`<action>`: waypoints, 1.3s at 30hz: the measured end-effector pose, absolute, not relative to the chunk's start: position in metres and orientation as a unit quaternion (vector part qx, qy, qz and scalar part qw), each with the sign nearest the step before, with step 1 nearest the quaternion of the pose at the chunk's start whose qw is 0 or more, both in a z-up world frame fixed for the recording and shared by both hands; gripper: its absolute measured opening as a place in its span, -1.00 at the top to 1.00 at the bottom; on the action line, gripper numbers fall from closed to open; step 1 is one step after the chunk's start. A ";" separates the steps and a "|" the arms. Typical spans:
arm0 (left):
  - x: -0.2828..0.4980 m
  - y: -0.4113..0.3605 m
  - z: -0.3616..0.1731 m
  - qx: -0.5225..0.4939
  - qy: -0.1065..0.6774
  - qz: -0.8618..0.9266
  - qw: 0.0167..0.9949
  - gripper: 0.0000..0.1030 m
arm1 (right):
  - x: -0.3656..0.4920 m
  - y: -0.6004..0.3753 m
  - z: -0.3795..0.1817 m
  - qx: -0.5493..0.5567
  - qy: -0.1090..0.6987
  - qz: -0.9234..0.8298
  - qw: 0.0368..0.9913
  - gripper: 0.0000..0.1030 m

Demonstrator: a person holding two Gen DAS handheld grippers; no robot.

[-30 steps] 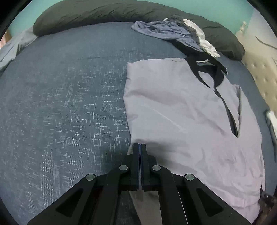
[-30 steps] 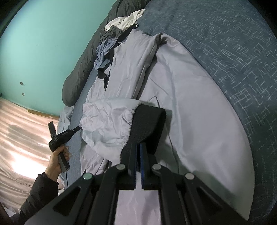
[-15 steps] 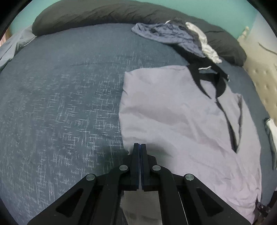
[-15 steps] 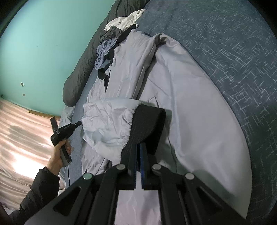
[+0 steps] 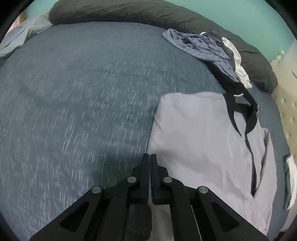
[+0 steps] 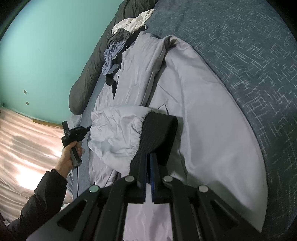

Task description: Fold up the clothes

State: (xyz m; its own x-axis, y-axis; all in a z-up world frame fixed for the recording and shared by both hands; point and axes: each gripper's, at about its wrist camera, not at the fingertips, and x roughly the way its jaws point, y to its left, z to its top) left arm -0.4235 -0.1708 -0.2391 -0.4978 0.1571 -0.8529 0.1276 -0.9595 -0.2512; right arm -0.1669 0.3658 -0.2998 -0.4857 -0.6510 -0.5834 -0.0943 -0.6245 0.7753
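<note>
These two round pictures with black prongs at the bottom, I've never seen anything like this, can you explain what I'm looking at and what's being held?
There is no robot. A person holds a two-finger gripper in each hand, and a fisheye camera on each looks along its fingers.

The left view shows the left gripper, fingers together, a bit of fabric seemingly pinched beneath them, over a blue bed with a lavender jacket spread out and a heap of other clothes by the long dark pillow.

The right view shows the right gripper clamped on the jacket's black cuff, lifting the sleeve. At the left is the person's left hand holding the other gripper.
</note>
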 end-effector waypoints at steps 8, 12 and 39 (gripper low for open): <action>-0.463 -0.168 -0.231 -0.499 -0.139 0.854 0.047 0.36 | -0.169 0.365 -0.303 0.479 -0.392 -0.764 0.184 0.94; -0.478 -0.162 -0.237 -0.507 -0.130 0.850 0.058 0.37 | -0.169 0.365 -0.304 0.483 -0.388 -0.763 0.183 0.94; -0.418 -0.207 -0.183 -0.488 -0.169 0.856 0.043 0.42 | -0.163 0.367 -0.312 0.490 -0.385 -0.763 0.170 0.94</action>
State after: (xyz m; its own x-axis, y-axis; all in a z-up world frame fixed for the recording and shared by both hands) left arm -0.4175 -0.2067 -0.1834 -0.5209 0.2376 -0.8199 0.0917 -0.9393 -0.3305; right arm -0.1628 0.3669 -0.3119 -0.4618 -0.6363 -0.6180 -0.1186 -0.6462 0.7539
